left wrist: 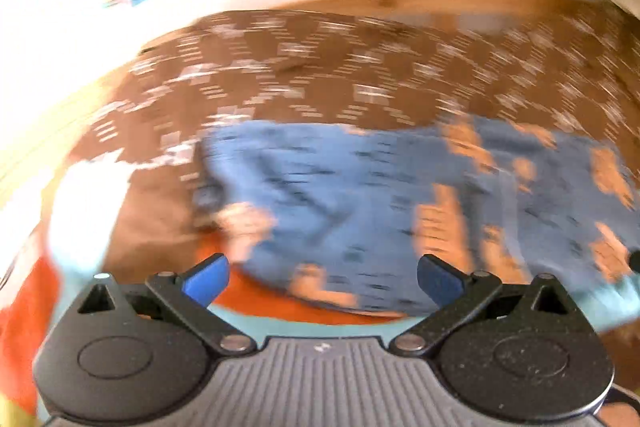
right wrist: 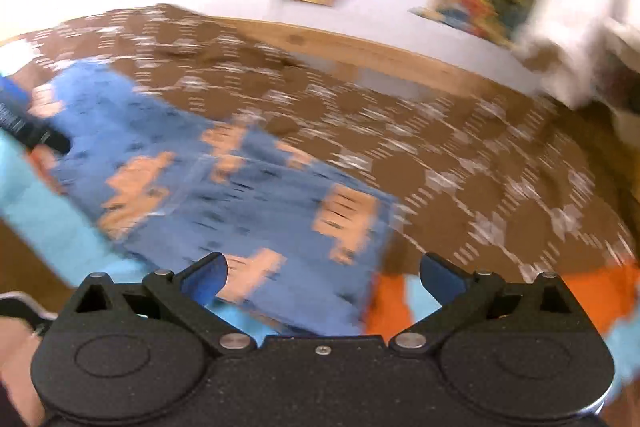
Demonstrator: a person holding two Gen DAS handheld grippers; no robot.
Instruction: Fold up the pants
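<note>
Both claws wide, empty – left claw (left wrist: 322, 281), right claw (right wrist: 322, 281) above folded pants (right wrist: 224, 195); careless regrasp could undo fold.

1. Both views are bright, lit by soft daylight with no hard shadows.
2. The white wall (left wrist: 60, 39) at the far left is blown out to glare.
3. Heavy motion blur smears the patterned brown cover (right wrist: 460, 167) and the blue pants (left wrist: 340, 195) into streaks.
4. Only each tool's black body, near the lens, stays sharp.
5. Fisheye distortion bends the far edges, and the corners go dark.
</note>
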